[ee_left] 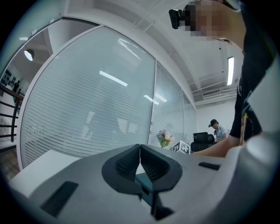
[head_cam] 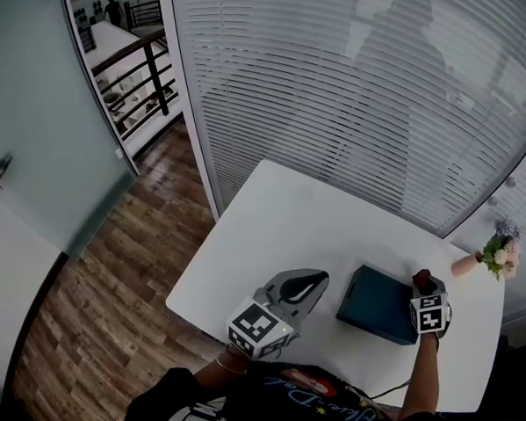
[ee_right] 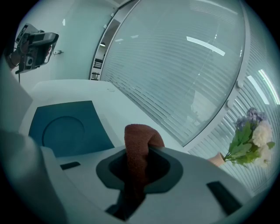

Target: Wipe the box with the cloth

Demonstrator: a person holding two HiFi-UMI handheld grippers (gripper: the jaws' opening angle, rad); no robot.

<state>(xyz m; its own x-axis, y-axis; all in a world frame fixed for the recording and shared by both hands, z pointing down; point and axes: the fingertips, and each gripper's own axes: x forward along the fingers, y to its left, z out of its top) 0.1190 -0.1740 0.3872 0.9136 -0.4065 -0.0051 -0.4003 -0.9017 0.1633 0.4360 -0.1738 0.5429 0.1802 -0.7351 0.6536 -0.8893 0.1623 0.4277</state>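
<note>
A flat dark teal box [head_cam: 380, 306] [ee_right: 70, 127] lies on the white table [head_cam: 281, 222] near its front edge. My right gripper [head_cam: 422, 281] [ee_right: 139, 151] hovers at the box's right end, shut on a rust-red cloth [head_cam: 420, 280] [ee_right: 139, 144] that pokes up between the jaws. My left gripper [head_cam: 315, 282] [ee_left: 140, 151] is held left of the box, raised off the table, jaws shut with nothing between them. A sliver of the teal box [ee_left: 144, 180] shows below the left jaws.
A small vase of flowers [head_cam: 494, 255] [ee_right: 249, 142] stands at the table's right edge by the blinds-covered glass wall [head_cam: 362, 94]. Wooden floor [head_cam: 100, 284] lies to the left. A person sits in the far background [ee_left: 217, 129].
</note>
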